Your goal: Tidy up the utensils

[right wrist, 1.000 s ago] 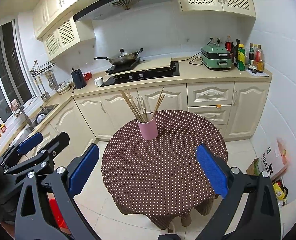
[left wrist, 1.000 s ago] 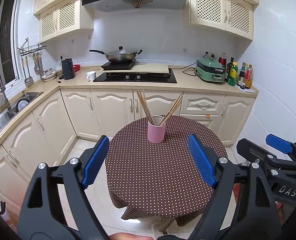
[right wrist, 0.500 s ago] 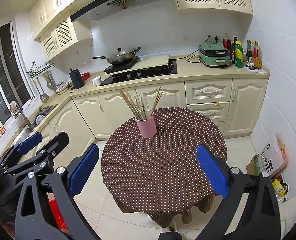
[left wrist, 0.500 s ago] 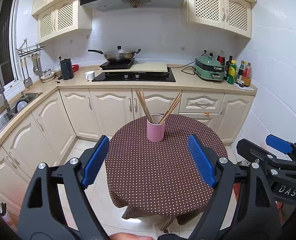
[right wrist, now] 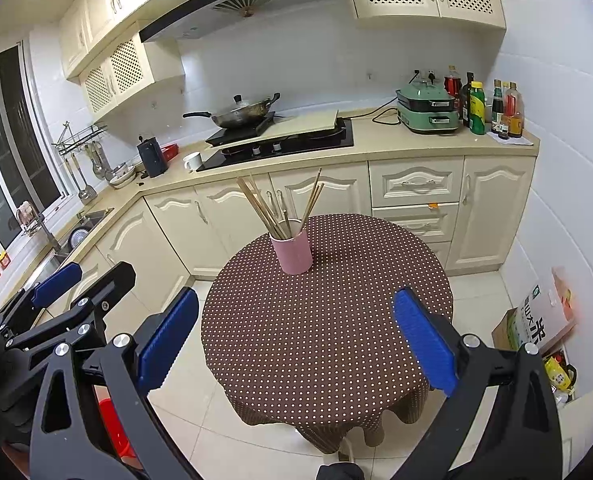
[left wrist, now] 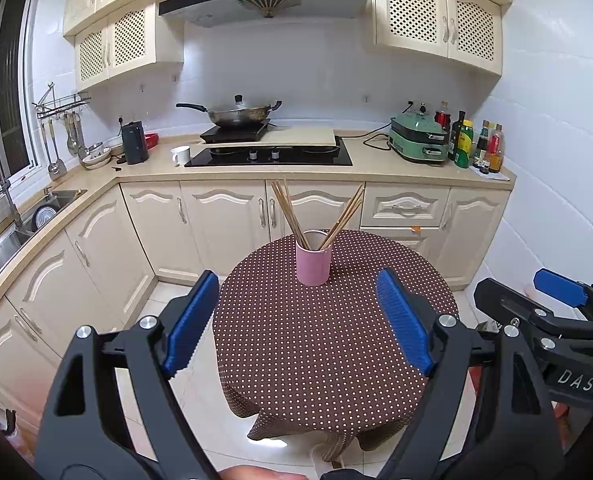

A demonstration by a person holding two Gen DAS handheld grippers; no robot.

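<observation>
A round worktop (left wrist: 328,344) draped in brown cloth with small white dots stands in a cream-cabinet kitchen. At its left, the left gripper (left wrist: 300,320) hovers above the near edge, its ridged blue pads spread wide and empty. Toward the far edge, near the middle, a smooth pink cylindrical cup (left wrist: 313,258) stands upright and holds thin, straight wooden chopsticks (left wrist: 286,212), fanned into a left bunch and a right bunch. At the right, the right gripper (right wrist: 296,344) also hovers wide apart and holds nothing. No loose utensils show on the cloth, so the sorting looks finished or nearly so, though the bunches may want gathering.
</observation>
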